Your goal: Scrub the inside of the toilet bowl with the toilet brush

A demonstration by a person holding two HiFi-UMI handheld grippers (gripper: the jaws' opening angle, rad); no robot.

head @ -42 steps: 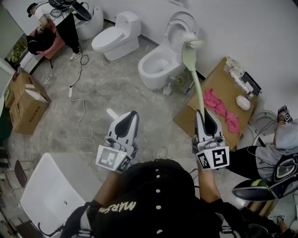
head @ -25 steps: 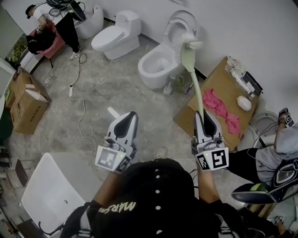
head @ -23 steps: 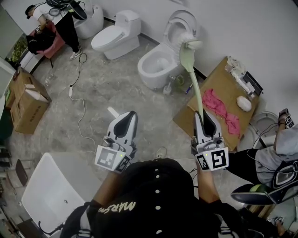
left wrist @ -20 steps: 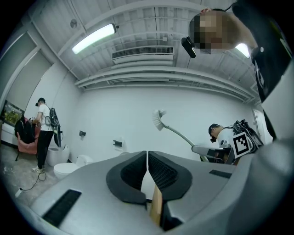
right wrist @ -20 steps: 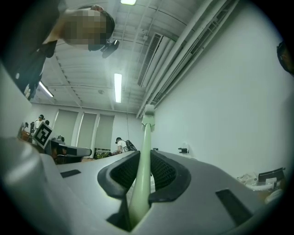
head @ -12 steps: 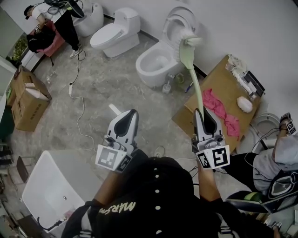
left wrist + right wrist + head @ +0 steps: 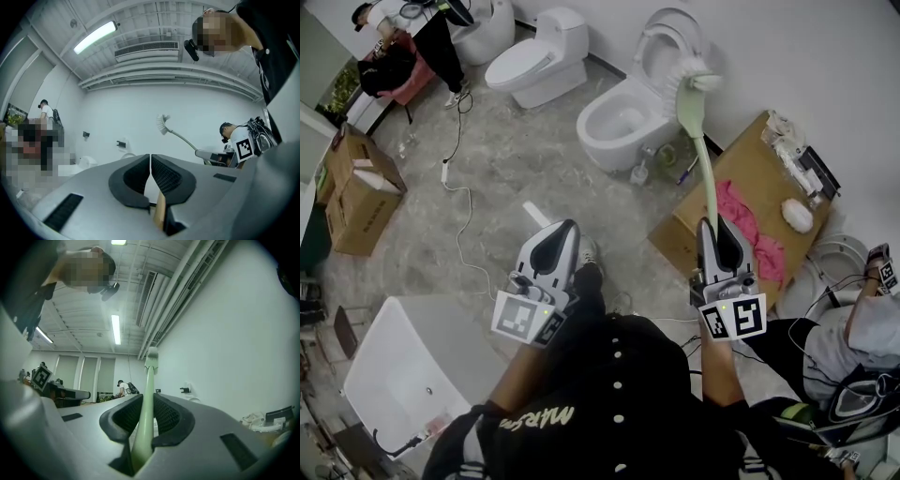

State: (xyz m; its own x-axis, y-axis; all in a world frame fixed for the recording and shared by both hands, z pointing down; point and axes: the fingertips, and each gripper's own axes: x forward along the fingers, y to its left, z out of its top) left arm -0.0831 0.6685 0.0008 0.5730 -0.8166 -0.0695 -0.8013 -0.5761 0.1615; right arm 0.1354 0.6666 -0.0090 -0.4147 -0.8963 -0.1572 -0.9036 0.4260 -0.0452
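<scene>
The open white toilet bowl stands by the wall, its lid raised. Just right of the bowl is a brown worktop with a pink cloth lying on it. The pale green toilet brush is held up in the air, its white bristle head showing over the bowl's right rim near the lid, not down inside the bowl. The right claw, nearer the person than the bowl, pinches the brush's handle end. The left claw, left of the bowl and well apart from it, has its jaws pressed together on nothing.
</scene>
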